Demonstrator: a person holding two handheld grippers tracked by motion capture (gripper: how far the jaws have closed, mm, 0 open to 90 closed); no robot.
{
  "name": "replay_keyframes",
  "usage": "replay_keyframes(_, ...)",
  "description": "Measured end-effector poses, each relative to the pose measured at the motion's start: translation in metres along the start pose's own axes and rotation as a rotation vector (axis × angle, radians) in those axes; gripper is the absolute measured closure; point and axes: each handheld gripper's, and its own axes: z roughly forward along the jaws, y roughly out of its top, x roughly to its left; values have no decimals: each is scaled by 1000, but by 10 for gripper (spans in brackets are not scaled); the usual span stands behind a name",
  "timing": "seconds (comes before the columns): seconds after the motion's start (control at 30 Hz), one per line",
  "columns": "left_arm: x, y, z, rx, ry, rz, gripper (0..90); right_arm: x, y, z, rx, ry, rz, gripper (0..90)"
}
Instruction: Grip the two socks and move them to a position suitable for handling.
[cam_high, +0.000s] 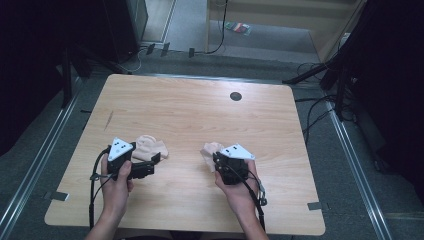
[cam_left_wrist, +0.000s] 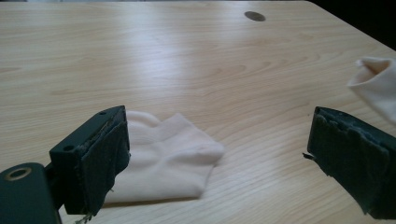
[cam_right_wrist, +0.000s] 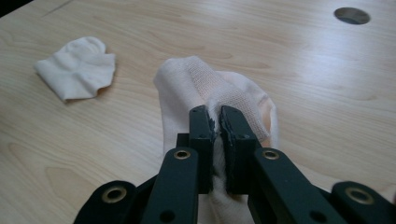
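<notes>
Keep your right tool (cam_right_wrist: 215, 122) pinched firmly on the fabric of the sock (cam_right_wrist: 219, 88) it has hold of; its jaws are almost closed with a fold of cloth between them, low in the middle of the right gripper view. Lift slowly, I'd say, so the thin knit doesn't slip out. Your left tool (cam_left_wrist: 215, 154) is wide open and holds nothing, its jaws standing at the lower left and lower right of the left gripper view. The second sock (cam_left_wrist: 168, 158) lies flat on the surface (cam_left_wrist: 187, 60), touching or just beside the left jaw. Slide that tool sideways so the sock sits between the jaws before you close. In the high view the two socks lie apart, centre-left and centre.
</notes>
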Motion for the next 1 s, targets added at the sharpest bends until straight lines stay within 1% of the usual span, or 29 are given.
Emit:
replay_keyframes(0.03, -3, -2, 1, -3, -11, -2, 58, 2, -2, 1, 1, 7, -1, 850)
replay_keyframes(0.07, -5, -5, 2, -12, -34, -7, 58, 5, -4, 2, 7, 12, 3, 849)
replay_keyframes(0.1, -9, -11, 3, -23, -77, 2, 58, 8, -8, 4, 20, 28, -11, 848)
replay_keyframes(0.13, -9, -11, 3, -23, -77, 2, 58, 8, -8, 4, 20, 28, -11, 848)
replay_keyframes(0.2, -13, -19, 5, -16, -84, 31, 58, 10, -12, 5, 26, 41, -18, 846)
replay_keyframes(0.27, -14, -28, 9, 8, -108, 24, 58, 14, -19, 7, 43, 51, -20, 846)
replay_keyframes(0.3, -14, -28, 9, 8, -108, 24, 58, 14, -19, 7, 43, 51, -20, 846)
replay_keyframes(0.33, -15, -31, 11, 15, -108, 10, 58, 18, -23, 9, 55, 61, -25, 846)
replay_keyframes(0.37, -15, -31, 11, 15, -108, 10, 59, 18, -23, 9, 55, 61, -25, 846)
replay_keyframes(0.4, -17, -33, 12, 27, -110, 5, 58, 22, -27, 12, 62, 65, -33, 846)
replay_keyframes(0.47, -19, -35, 13, 29, -114, 10, 59, 24, -28, 13, 64, 67, -37, 846)
replay_keyframes(0.5, -22, -37, 13, 26, -132, 22, 59, 29, -31, 18, 72, 66, -47, 846)
replay_keyframes(0.53, -22, -37, 13, 26, -132, 22, 59, 29, -31, 18, 72, 66, -47, 846)
replay_keyframes(0.57, -23, -37, 13, 21, -153, 27, 59, 31, -32, 19, 76, 69, -48, 846)
replay_keyframes(0.6, -24, -38, 14, 21, -159, 32, 59, 33, -34, 21, 80, 72, -51, 846)
replay_keyframes(0.63, -25, -39, 14, 26, -157, 37, 59, 36, -35, 22, 83, 74, -55, 845)
replay_keyframes(0.67, -26, -39, 15, 34, -161, 40, 58, 40, -38, 25, 82, 81, -60, 824)
replay_keyframes(0.7, -27, -40, 16, 37, -159, 37, 58, 40, -38, 25, 82, 81, -60, 824)
replay_keyframes(0.73, -27, -41, 17, 45, -159, 37, 59, 43, -41, 27, 77, 93, -53, 732)
replay_keyframes(0.77, -27, -41, 17, 45, -159, 37, 58, 43, -41, 28, 74, 103, -49, 679)
replay_keyframes(0.8, -26, -42, 18, 54, -157, 37, 59, 42, -41, 28, 62, 125, -42, 634)
replay_keyframes(0.83, -26, -42, 18, 54, -157, 37, 59, 42, -40, 28, 57, 133, -34, 606)
replay_keyframes(0.9, -24, -42, 19, 64, -154, 29, 59, 37, -37, 25, 34, 145, -24, 587)
replay_keyframes(0.93, -24, -42, 19, 64, -154, 29, 59, 34, -34, 23, 23, 146, -19, 593)
replay_keyframes(0.97, -23, -43, 20, 67, -153, 27, 59, 34, -34, 23, 23, 146, -19, 593)
replay_keyframes(1.0, -23, -43, 20, 71, -151, 28, 59, 30, -32, 20, 9, 144, -19, 616)
